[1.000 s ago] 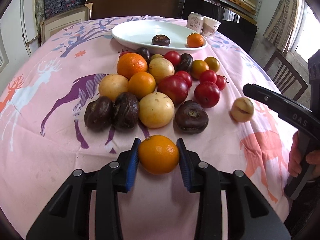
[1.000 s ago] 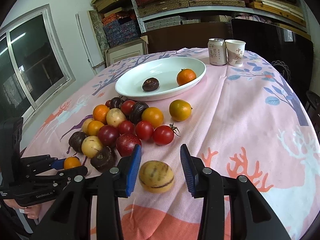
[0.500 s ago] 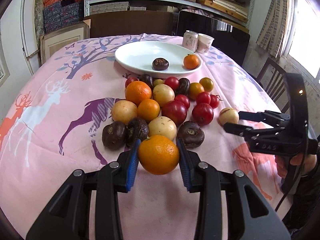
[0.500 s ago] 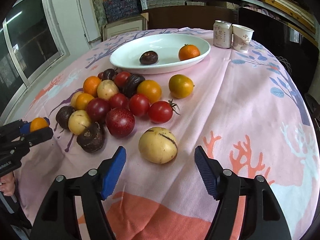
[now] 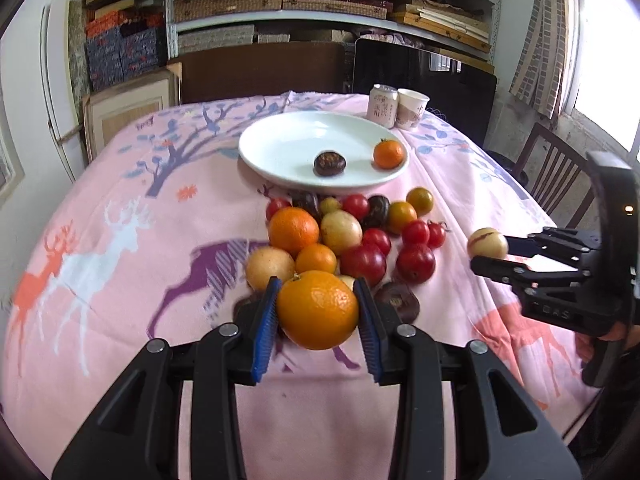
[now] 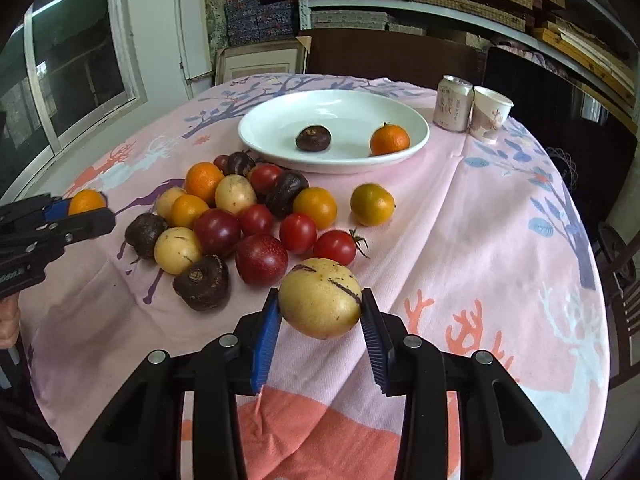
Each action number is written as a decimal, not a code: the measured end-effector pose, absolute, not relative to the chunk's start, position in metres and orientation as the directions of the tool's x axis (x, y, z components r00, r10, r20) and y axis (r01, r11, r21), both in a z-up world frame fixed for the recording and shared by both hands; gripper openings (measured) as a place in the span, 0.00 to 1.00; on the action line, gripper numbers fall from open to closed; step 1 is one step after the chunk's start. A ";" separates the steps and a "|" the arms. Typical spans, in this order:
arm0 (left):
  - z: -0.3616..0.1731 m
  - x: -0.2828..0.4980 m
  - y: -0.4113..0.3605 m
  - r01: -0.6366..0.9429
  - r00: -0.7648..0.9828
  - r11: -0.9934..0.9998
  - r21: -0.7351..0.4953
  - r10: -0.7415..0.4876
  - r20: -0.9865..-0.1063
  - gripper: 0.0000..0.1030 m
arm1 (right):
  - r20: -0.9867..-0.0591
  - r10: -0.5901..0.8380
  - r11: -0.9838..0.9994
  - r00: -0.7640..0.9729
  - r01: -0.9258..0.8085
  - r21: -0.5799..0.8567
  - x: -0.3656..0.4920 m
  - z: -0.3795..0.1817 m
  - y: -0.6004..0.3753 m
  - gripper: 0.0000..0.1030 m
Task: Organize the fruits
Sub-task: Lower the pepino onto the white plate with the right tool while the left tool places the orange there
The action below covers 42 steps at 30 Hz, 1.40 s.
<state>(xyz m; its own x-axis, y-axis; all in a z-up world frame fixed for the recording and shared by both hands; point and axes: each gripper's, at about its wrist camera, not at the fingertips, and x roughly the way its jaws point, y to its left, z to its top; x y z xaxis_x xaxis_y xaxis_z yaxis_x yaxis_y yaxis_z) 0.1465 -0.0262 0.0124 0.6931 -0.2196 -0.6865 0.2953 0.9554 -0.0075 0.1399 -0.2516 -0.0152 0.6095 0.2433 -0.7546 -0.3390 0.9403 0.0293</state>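
Left gripper is being kept clamped on an orange, carried at lower centre of its view above the fruit pile. Right gripper is being closed, jaws just narrowing onto a yellow striped fruit now pinched between the pads and lifted off the table. Step in hand: both fruits are being carried, likely toward the white plate at upper centre, already holding two fruits. Next move is calling for reaching over the pile and releasing low so nothing is rolling out.
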 end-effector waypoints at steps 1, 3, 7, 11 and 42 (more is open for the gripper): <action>0.017 0.153 -0.026 0.295 0.706 0.955 0.015 -0.207 -0.677 0.35 | -0.753 0.234 0.939 0.615 -0.343 0.012 0.144 -0.011 -0.251 0.39; 0.025 0.169 -0.027 0.285 0.721 0.958 0.035 -0.190 -0.667 0.35 | -0.744 0.220 0.941 0.631 -0.339 -0.010 0.156 -0.003 -0.249 0.39; 0.037 0.212 -0.029 0.351 0.713 0.936 -0.001 -0.268 -0.647 0.35 | -0.704 0.270 0.944 0.657 -0.324 0.060 0.189 0.009 -0.249 0.39; 0.042 0.258 -0.042 0.415 0.730 0.910 0.019 -0.320 -0.604 0.35 | -0.670 0.305 0.940 0.677 -0.327 0.098 0.229 0.012 -0.242 0.39; 0.007 0.334 -0.055 0.308 0.685 0.951 -0.035 -0.247 -0.685 0.96 | -0.614 0.294 0.952 0.732 -0.280 0.122 0.269 -0.008 -0.258 0.95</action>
<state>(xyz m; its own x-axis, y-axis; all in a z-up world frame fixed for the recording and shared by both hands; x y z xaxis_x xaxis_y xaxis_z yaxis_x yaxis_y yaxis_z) 0.3341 -0.0550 0.0073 0.6855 -0.2473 -0.6848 0.3080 0.9507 -0.0350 0.2694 -0.2582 -0.0083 0.7323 0.2942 -0.6141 -0.2801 0.9522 0.1221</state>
